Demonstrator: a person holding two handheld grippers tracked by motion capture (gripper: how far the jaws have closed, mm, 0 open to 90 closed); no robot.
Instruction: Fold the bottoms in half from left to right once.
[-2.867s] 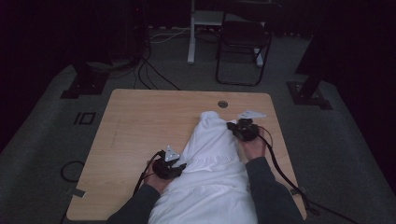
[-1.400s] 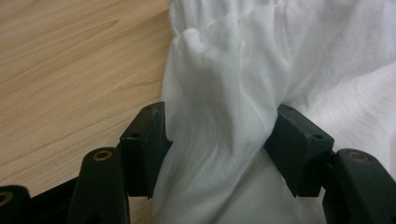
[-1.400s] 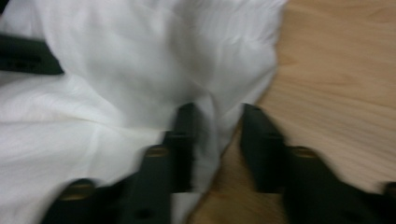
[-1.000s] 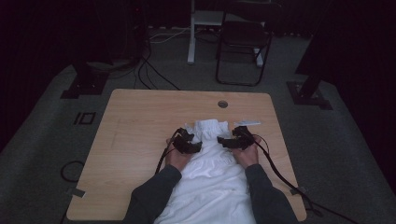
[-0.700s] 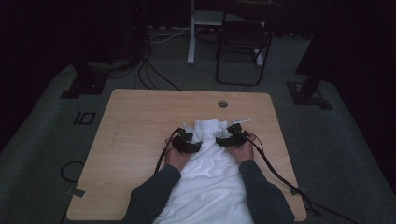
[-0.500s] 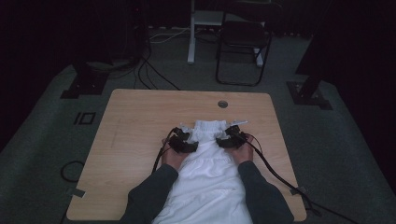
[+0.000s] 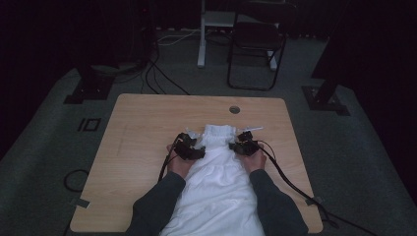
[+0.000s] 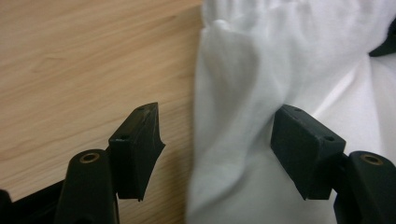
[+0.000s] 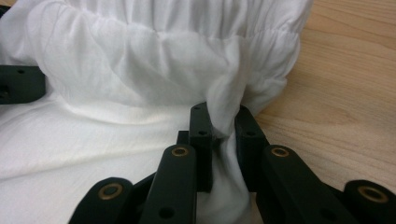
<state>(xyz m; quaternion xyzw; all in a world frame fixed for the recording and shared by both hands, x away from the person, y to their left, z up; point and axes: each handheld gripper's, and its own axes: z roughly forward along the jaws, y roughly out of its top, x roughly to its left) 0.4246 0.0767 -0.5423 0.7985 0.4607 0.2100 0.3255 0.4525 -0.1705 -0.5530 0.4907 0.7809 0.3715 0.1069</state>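
A white garment [image 7: 216, 172] with a gathered elastic band lies flat on the wooden table [image 7: 147, 128], band end away from me. My left gripper [image 7: 194, 150] sits at the band's left side. It is open, and its jaws have just been opening. The left gripper view has the left gripper [image 8: 215, 116] astride the garment's [image 8: 243, 70] left edge, pads clear of it. My right gripper [image 7: 238, 146] is at the band's right side. Its jaws have just been closing, and the right gripper [image 9: 223, 114] is shut on a pinched fold of the garment [image 9: 154, 51] below the band.
A round cable hole [image 7: 234, 109] lies in the table beyond the garment. Bare wood [image 9: 345, 93] extends right of the band, and more bare wood [image 8: 84, 56] to its left. On the floor behind stand a folding chair [image 7: 255, 44], cables [image 7: 162, 78] and stand feet [image 7: 327, 96].
The bunched garment has been laid flat and both hands have come in to its band. The right gripper shifted slightly inward and closed on a fold; the left gripper stayed in place.
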